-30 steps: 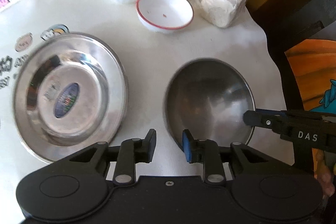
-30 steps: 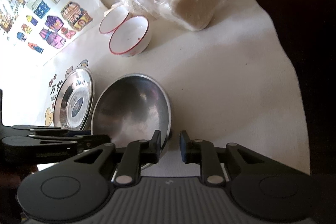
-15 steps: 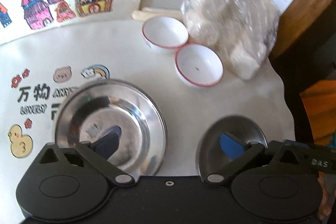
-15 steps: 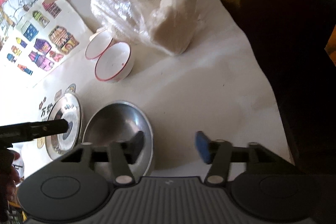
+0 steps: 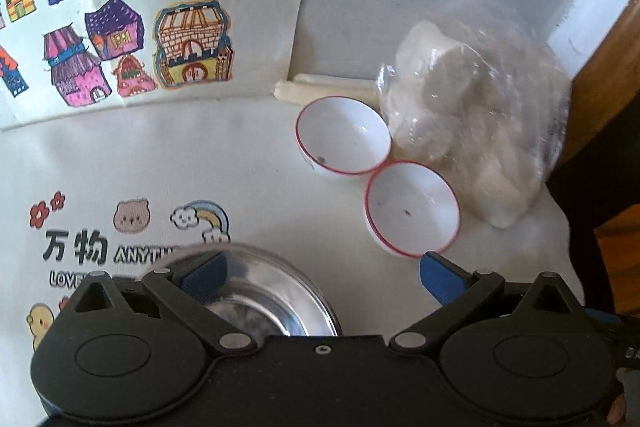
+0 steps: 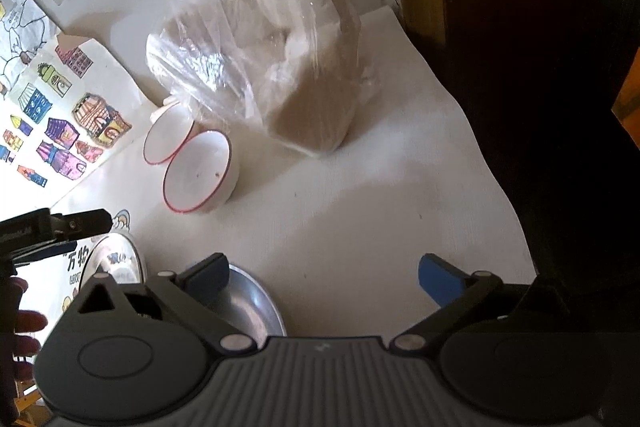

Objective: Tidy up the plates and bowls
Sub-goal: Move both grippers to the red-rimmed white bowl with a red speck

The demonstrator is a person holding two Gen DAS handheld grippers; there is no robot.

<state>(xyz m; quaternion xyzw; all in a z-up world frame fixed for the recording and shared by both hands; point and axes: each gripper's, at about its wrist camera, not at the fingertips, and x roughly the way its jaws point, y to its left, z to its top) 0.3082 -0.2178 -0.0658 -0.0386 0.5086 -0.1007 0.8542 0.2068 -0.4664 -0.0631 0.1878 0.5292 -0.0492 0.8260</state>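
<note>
Both tongs have let go since a sec ago: my left tongs [image 5: 320, 277] were nearly pressed together by the rim of the plain steel bowl [image 6: 250, 301], now they're spread wide w/ nothing between the pads. My right tongs [image 6: 322, 277] are opening, almost fully apart, and nothing sits between them either; only bare white cloth shows in the gap.

Plain steel bowl lies on the surface low in the right wrist view, just under my right tongs' left finger [image 6: 206, 281], mostly hidden by the tool body. It looks empty as far as I can see. Just beside it on its left is the steel plate [image 5: 256, 293], w/ a wide rim; its centre is blocked by my left tongs, so contents can't be told.

Further back, 2 white bowls w/ red rims stand touching rim to rim: near bowl [image 5: 412, 209] has a couple of tiny dark specks inside, far bowl [image 5: 344, 135] has one small dark speck near its wall. Otherwise both are empty.

Right behind them a clear plastic bag [image 5: 472, 131] holds pale lumps and touches the far bowl. A pale stick [image 5: 320, 89] lies behind the far bowl. Sheet of coloured house drawings [image 5: 120, 11] leans at the back left. Surface [image 6: 380, 211] is covered in white cloth printed w/ cartoon figures and lettering.
</note>
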